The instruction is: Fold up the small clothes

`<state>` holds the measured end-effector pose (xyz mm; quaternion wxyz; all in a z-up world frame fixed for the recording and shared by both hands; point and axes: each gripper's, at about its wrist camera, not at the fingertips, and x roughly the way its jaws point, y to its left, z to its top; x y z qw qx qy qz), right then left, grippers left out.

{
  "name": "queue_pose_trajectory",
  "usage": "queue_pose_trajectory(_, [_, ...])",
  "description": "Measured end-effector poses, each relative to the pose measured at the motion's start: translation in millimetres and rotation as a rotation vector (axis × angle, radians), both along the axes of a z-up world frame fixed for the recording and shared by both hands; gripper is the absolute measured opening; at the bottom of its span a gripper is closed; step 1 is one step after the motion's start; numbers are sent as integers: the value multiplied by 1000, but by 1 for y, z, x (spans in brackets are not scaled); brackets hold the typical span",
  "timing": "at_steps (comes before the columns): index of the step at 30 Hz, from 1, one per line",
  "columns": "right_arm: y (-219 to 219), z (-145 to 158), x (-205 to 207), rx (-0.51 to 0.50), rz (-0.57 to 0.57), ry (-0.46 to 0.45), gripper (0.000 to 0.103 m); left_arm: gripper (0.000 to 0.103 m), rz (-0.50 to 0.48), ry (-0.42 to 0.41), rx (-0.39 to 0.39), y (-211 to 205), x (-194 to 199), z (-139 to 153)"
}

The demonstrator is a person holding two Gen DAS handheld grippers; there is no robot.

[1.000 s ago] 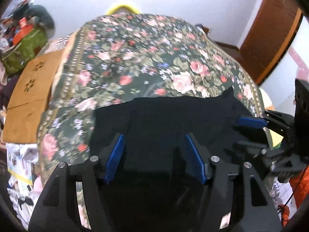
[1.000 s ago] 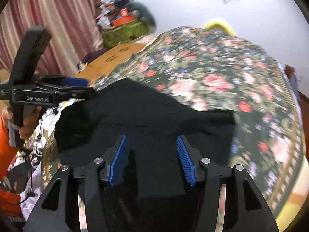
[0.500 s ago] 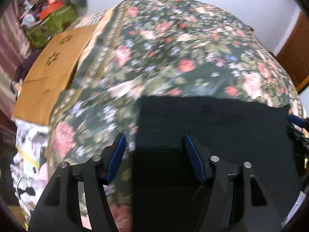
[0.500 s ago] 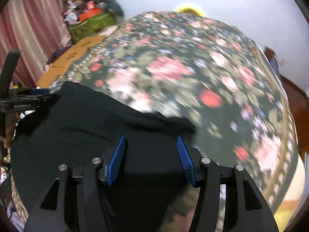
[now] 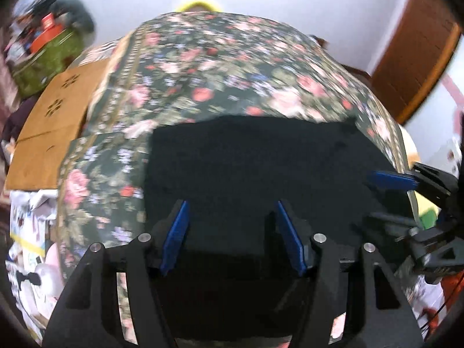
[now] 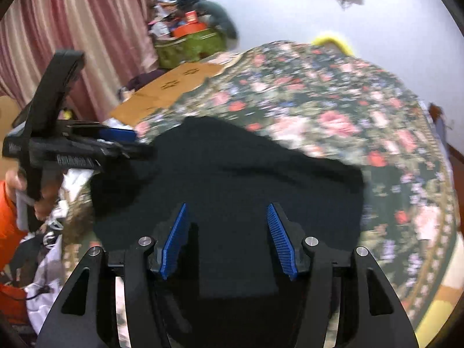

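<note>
Over the bed, the left gripper [image 5: 232,232] and the right gripper [image 6: 226,235] both stand wide open, holding nothing. Beneath them a black garment [image 6: 232,174] lies spread on the floral bedspread [image 5: 232,66]. Beyond, a green bag [image 6: 191,46] holds an orange box [image 6: 188,29] and clutter.

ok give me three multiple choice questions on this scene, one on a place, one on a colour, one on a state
1. Where does the garment lie?
A. on the floral cloth
B. on the cardboard
C. on the floor

2. What colour are the gripper pads?
A. red
B. blue
C. yellow

3. How does the left gripper stand?
A. shut on the garment
B. shut on nothing
C. open

Answers:
1 A, the flower pattern shows round the garment's edges.
2 B, both views show blue ribbed pads.
3 C, its pads stand wide apart with dark fabric showing between them.
</note>
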<state>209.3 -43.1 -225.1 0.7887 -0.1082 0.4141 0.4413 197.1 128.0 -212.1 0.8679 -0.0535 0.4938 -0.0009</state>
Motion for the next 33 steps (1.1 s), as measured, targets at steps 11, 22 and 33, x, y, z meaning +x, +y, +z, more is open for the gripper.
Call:
queue_pose_trajectory(11, [-64, -25, 4, -10, -135, 59, 53, 69, 61, 41, 140, 29, -32, -22])
queue_pose_trajectory(22, [-98, -16, 15, 19, -231, 18, 53, 69, -83, -1, 132, -30, 22, 15])
queue_pose_trajectory(33, [-100, -39, 20, 59, -234, 99, 53, 82, -147, 64, 122, -64, 110, -19])
